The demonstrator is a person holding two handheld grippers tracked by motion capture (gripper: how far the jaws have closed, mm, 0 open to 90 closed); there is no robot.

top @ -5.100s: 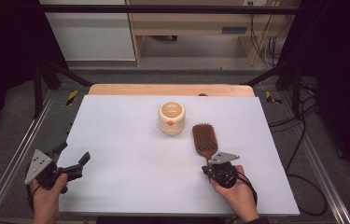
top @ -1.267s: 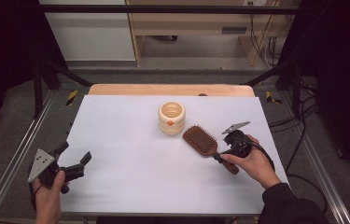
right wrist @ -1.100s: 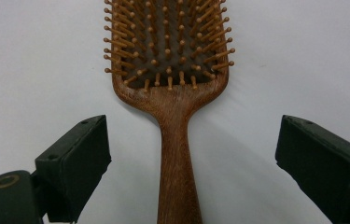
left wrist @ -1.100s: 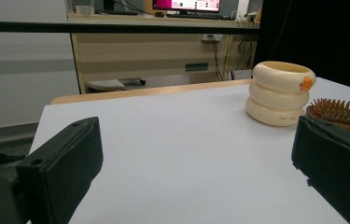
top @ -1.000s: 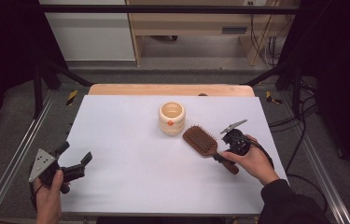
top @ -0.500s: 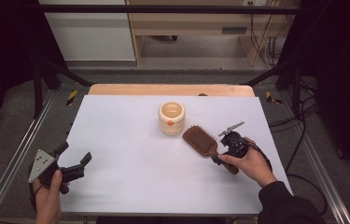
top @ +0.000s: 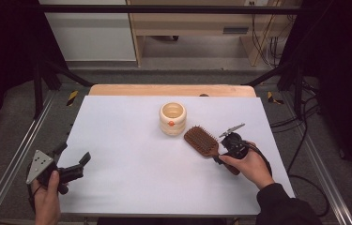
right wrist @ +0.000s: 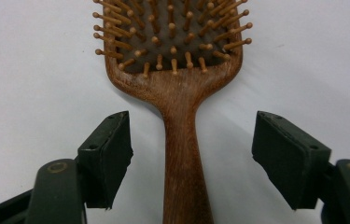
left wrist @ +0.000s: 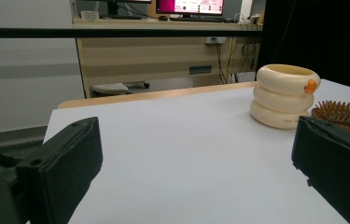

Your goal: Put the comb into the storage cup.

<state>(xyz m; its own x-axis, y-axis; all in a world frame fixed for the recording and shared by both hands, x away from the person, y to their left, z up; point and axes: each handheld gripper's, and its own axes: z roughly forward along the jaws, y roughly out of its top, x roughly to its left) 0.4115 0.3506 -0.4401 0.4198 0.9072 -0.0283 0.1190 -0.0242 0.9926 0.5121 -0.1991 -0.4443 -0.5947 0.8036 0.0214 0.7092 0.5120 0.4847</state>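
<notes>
At the near left corner of the white table [top: 131, 187], the person's left hand [top: 47, 199] holds the left gripper [top: 72, 161] where it sat five seconds ago, its two black jaws spread wide with nothing between them. The left gripper view looks across the bare tabletop between those jaws to the cream ribbed holder of three stacked rings [top: 172, 118], with its small orange knob, which stands near the middle of the table, toward the far edge, unmoved throughout.

Just right of the holder lies the brown wooden paddle hairbrush [top: 206, 144], bristles up. Five seconds ago it lay pointing straight away from the person; now it lies slanted, head toward the far left beside the holder, handle toward the near right.

The right gripper [top: 225, 149], held in the right hand [top: 248, 166], has travelled from the near edge to the right side of the table. In the right gripper view, its jaws stand open on either side of the handle, clear of the wood on both sides.
</notes>
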